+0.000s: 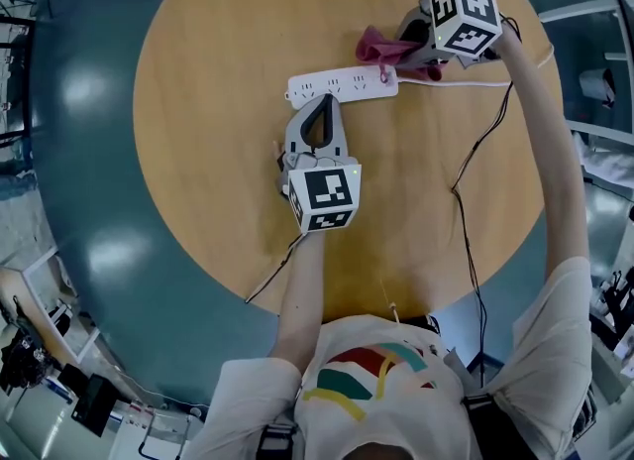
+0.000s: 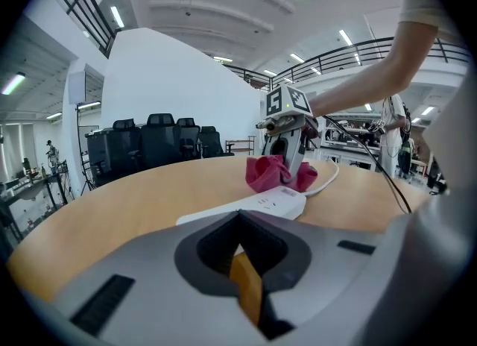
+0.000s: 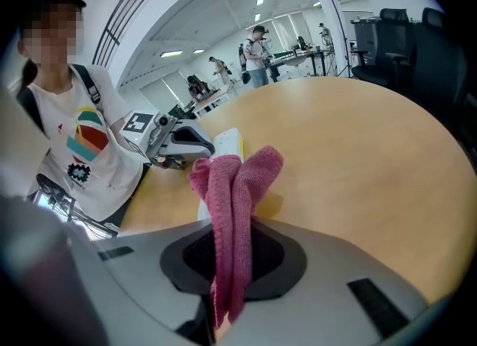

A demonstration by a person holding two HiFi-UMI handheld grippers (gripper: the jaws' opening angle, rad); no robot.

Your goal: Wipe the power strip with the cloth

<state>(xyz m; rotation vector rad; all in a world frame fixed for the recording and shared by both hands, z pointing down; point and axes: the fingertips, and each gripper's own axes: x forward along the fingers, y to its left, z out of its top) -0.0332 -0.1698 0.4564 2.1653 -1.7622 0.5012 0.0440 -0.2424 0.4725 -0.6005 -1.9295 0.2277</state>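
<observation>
A white power strip (image 1: 342,83) lies across the far middle of the round wooden table (image 1: 198,101). My right gripper (image 1: 401,50) is shut on a pink cloth (image 1: 381,49), which rests on the strip's right end. In the right gripper view the cloth (image 3: 235,180) hangs folded from the jaws over the strip (image 3: 226,143). My left gripper (image 1: 323,101) is shut with nothing in it, its tip at the strip's near edge. The left gripper view shows the strip (image 2: 257,206) just past the jaws, with the cloth (image 2: 268,173) and right gripper (image 2: 291,139) beyond.
The strip's white cord (image 1: 466,83) runs off to the right. A black cable (image 1: 475,151) trails from the right gripper across the table's right side and over the edge. Blue floor (image 1: 89,151) surrounds the table. Black chairs (image 2: 160,139) stand far behind it.
</observation>
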